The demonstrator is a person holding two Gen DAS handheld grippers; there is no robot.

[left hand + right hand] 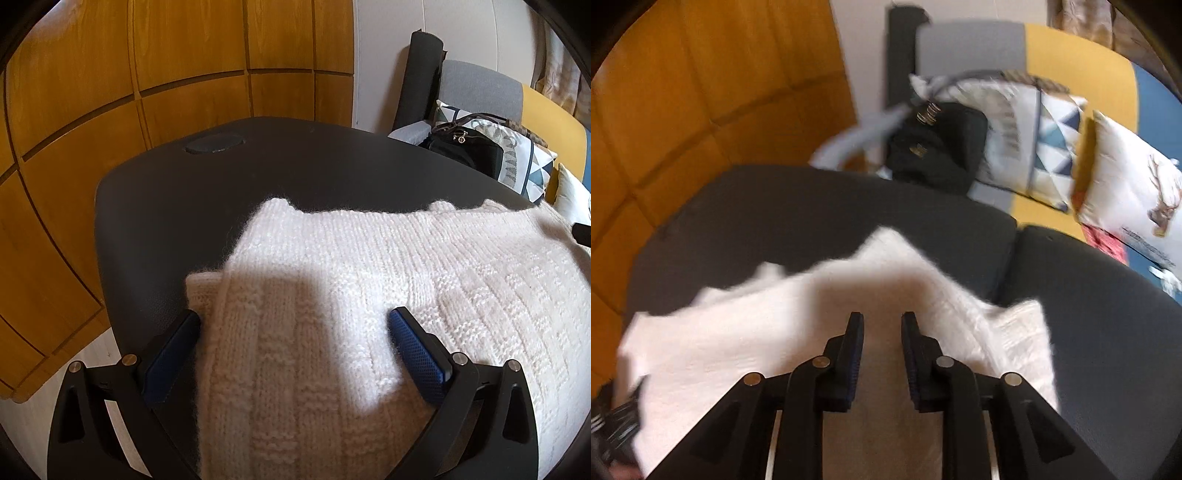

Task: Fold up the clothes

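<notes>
A cream knitted sweater (369,266) lies spread on the black table (258,173). A folded part of it, with a thicker ribbed band, runs toward the camera. My left gripper (295,319) is open wide and low over that fold, its blue pads (417,354) on either side of the knit without pinching it. The right wrist view is blurred by motion. In it the sweater (738,332) shows white, with my right gripper (882,321) just above it. Its fingers stand a narrow gap apart with nothing caught between them.
A wooden panelled wall (147,74) stands behind the table. At the back right is a sofa with patterned cushions (1052,147), a black bag (938,147) and a dark rolled mat (421,74). A seam (1015,251) splits the dark surface.
</notes>
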